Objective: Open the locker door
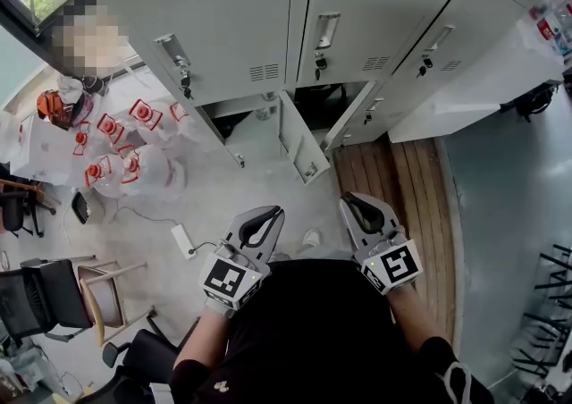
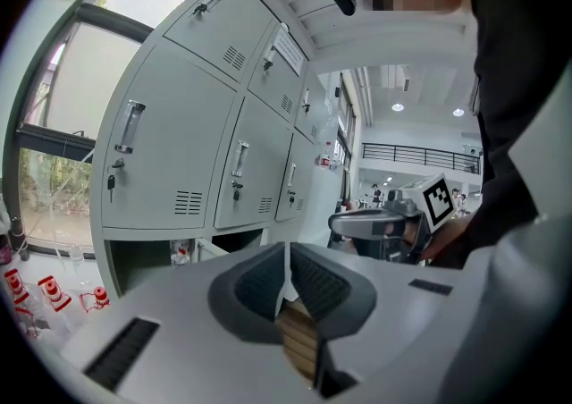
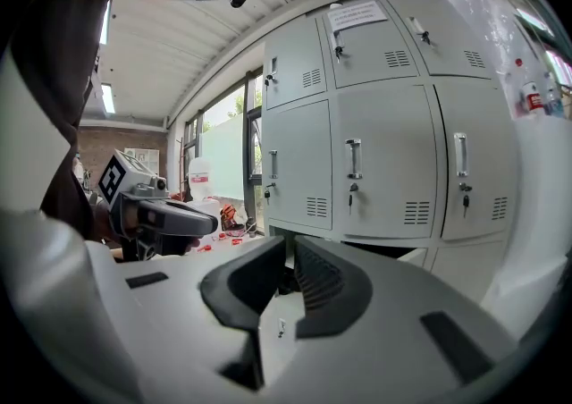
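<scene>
A bank of pale grey lockers (image 1: 241, 18) fills the top of the head view, their upper doors closed with handles and keys (image 1: 185, 80). In the bottom row one door (image 1: 299, 145) stands swung open, with dark compartments on either side. Both grippers are held low, close to the person's body and well short of the lockers. My left gripper (image 1: 266, 214) (image 2: 286, 255) is shut with nothing in it. My right gripper (image 1: 356, 206) (image 3: 290, 255) is shut and empty too. The closed locker doors (image 3: 384, 161) face the right gripper view.
Several large water bottles with red labels (image 1: 116, 161) stand on the floor at the left. Chairs (image 1: 54, 295) are at the lower left, and a white power strip (image 1: 183, 239) lies on the floor. A wooden floor strip (image 1: 402, 188) runs right of the lockers, under a white counter (image 1: 483, 80).
</scene>
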Available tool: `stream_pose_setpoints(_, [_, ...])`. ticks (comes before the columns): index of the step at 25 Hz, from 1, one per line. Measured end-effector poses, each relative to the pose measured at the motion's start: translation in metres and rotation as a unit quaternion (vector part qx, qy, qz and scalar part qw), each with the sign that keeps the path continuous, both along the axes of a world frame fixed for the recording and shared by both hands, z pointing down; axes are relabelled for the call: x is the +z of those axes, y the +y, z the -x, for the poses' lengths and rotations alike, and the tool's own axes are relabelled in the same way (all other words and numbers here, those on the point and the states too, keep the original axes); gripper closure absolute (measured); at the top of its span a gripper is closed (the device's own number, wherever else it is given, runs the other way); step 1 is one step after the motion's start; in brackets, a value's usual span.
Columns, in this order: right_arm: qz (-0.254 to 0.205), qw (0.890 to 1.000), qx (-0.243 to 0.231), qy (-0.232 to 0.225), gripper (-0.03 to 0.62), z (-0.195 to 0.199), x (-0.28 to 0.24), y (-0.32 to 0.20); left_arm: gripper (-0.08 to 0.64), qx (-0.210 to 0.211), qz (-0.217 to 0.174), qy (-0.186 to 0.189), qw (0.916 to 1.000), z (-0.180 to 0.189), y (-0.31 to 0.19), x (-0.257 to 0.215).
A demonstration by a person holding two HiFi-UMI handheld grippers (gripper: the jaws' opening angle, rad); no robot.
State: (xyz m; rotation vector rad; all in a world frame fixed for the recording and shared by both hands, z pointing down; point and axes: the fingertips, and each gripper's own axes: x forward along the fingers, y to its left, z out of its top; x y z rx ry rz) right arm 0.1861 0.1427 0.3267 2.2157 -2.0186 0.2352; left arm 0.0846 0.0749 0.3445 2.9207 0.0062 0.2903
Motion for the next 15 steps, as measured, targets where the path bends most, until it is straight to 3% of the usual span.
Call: stream_pose_setpoints(15, [0.008, 1.000, -0.001, -0.009, 0.543, -0.012, 0.004, -0.001, 0.535, -0.003, -0.004, -0.008, 1.0000, -0.009, -0.006, -0.001])
